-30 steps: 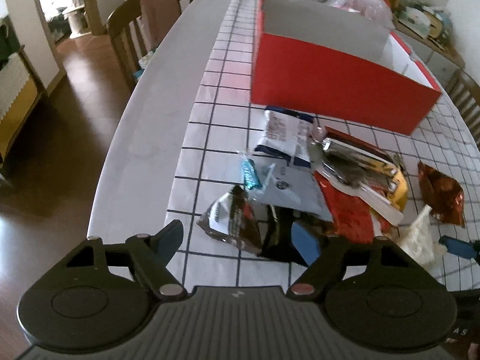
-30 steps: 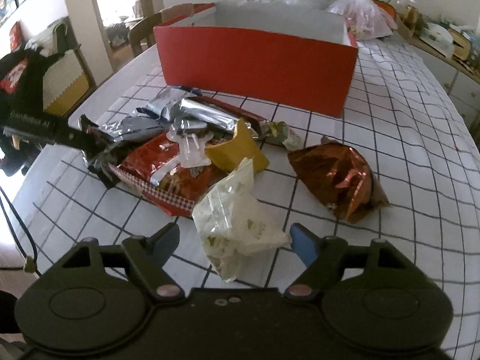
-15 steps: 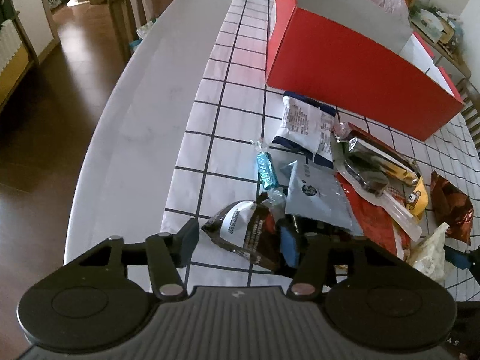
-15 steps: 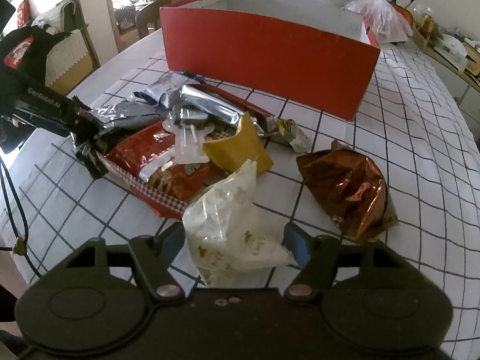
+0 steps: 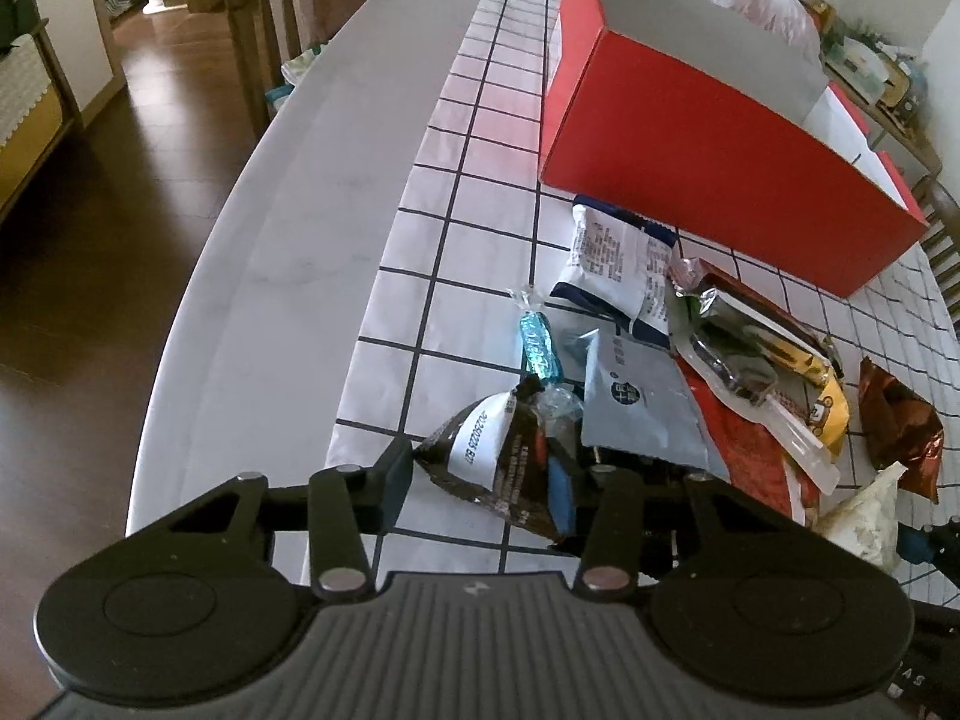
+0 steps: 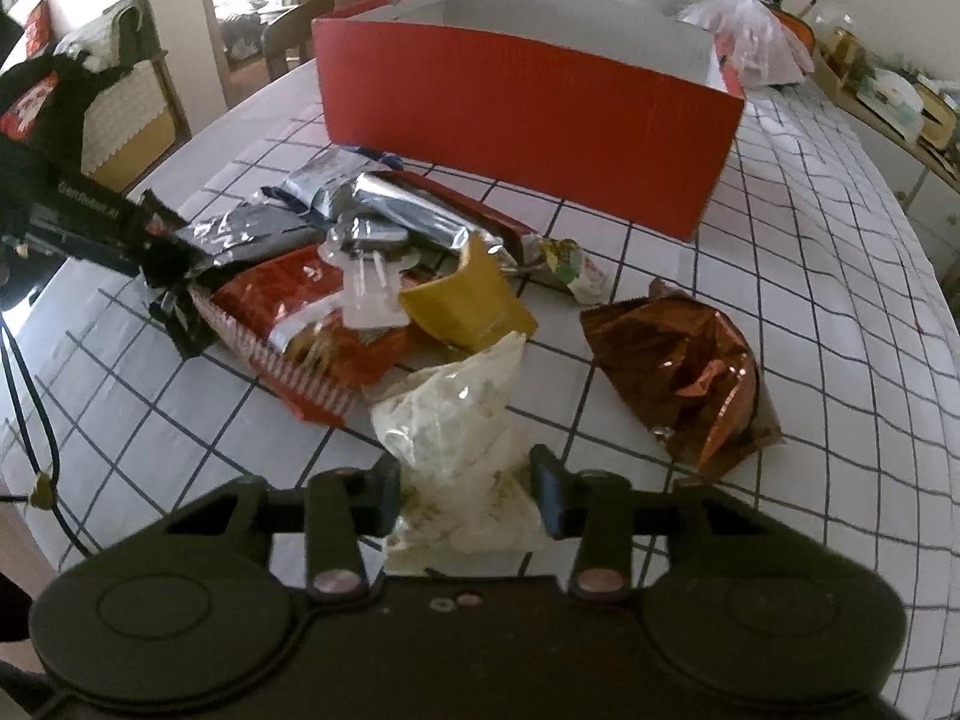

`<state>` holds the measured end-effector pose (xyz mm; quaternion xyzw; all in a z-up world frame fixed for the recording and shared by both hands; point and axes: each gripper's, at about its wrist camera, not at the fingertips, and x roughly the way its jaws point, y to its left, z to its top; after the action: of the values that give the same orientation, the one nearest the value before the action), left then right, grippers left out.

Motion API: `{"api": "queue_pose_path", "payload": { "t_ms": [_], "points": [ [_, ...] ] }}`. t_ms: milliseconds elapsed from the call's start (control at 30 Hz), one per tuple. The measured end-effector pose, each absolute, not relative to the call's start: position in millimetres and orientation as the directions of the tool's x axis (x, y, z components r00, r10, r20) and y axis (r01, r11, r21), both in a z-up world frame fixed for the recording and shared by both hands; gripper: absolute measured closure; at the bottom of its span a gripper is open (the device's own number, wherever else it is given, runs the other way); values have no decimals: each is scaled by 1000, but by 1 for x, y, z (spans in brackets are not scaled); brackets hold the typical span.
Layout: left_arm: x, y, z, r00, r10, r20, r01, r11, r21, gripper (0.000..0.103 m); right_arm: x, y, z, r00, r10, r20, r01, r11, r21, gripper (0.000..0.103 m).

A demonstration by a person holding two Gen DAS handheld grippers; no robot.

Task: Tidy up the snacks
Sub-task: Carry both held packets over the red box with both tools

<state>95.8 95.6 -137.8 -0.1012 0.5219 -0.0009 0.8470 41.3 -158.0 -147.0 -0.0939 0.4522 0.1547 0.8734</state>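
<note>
Left gripper (image 5: 480,483): its jaws have just been closing on the dark brown snack packet (image 5: 492,456) with the white date label; both pads press its sides, so it is gripped.
Dark brown snack packet: at the near left end of the snack pile, low over the checked tablecloth (image 5: 468,240) (whether it still touches the cloth is hard to say from this angle).
Right gripper (image 6: 465,489): its jaws have just been closing on the pale cream bag (image 6: 456,420); the fingers squeeze its lower part and the bag bulges above them.
Pale cream bag: at the near edge of the pile, just beside the red striped packet (image 6: 300,324) and near the crumpled copper foil bag (image 6: 684,372).
Red box (image 6: 528,114): open-topped, standing on the cloth beyond the pile, apart from it.
Rest of pile: a yellow packet (image 6: 474,300), silver foil wrappers (image 6: 396,204), a white-and-blue pouch (image 5: 618,264), a grey flat sachet (image 5: 636,408) and a small teal sweet (image 5: 540,348) lie overlapping between the grippers and the box.
Surroundings: a wooden chair (image 5: 264,30) stands at the table's left side.
</note>
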Motion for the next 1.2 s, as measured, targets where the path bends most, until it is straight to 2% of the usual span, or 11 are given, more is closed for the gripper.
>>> {"api": "queue_pose_path", "payload": {
  "t_ms": [200, 467, 1200],
  "points": [
    [87, 99, -130, 474, -105, -874, -117, 977, -181, 58, 33, -158, -139, 563, 182, -806, -339, 940, -25, 67],
    [73, 100, -105, 514, -116, -850, -113, 973, -201, 58, 24, -167, -116, 614, 174, -770, -287, 958, -13, 68],
    [95, 64, -1, 642, -114, -758, -18, 986, -164, 58, 63, -179, -15, 749, 223, -624, -264, 964, 29, 67]
  ]
}}
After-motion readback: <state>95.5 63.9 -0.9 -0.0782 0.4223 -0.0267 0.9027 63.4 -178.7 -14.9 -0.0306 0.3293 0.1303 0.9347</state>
